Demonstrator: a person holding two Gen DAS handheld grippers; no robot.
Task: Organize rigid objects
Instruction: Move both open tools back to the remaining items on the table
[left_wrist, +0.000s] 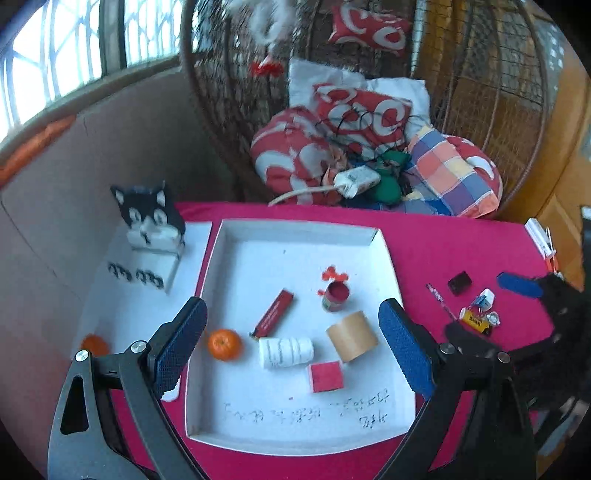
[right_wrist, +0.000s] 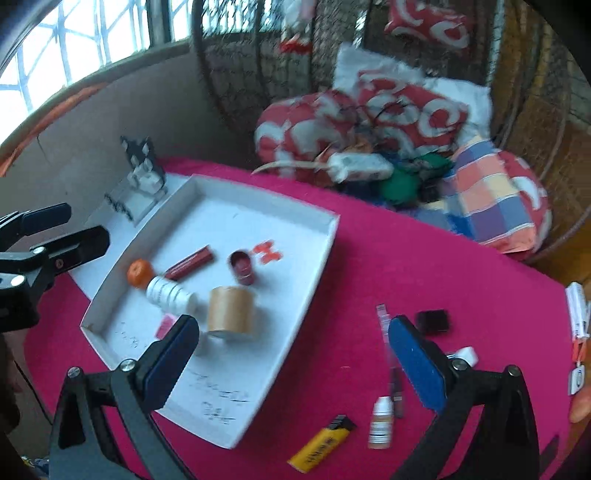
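Note:
A white tray (left_wrist: 384, 251) lies on the red cloth. In it are an orange (left_wrist: 224, 344), a long red box (left_wrist: 273, 314), a red cup (left_wrist: 335, 296), a brown tape roll (left_wrist: 352, 336), a white ribbed bottle (left_wrist: 285, 352) and a pink cube (left_wrist: 325, 376). My left gripper (left_wrist: 292, 308) hangs open above the tray, holding nothing. My right gripper (right_wrist: 294, 326) is open and empty over the tray's right rim (right_wrist: 325, 236). On the cloth near it lie a yellow lighter (right_wrist: 319, 443), a small dropper bottle (right_wrist: 381, 421), a pen (right_wrist: 391, 354) and a black square (right_wrist: 433, 320).
A dog-shaped box (left_wrist: 151, 218) stands on white paper left of the tray, with a second orange (left_wrist: 94, 345) nearby. Behind the table a wicker chair holds cushions (left_wrist: 369, 122) and a power strip (left_wrist: 356, 180). A cardboard wall borders the left side. A white packet (right_wrist: 578, 310) lies at the right edge.

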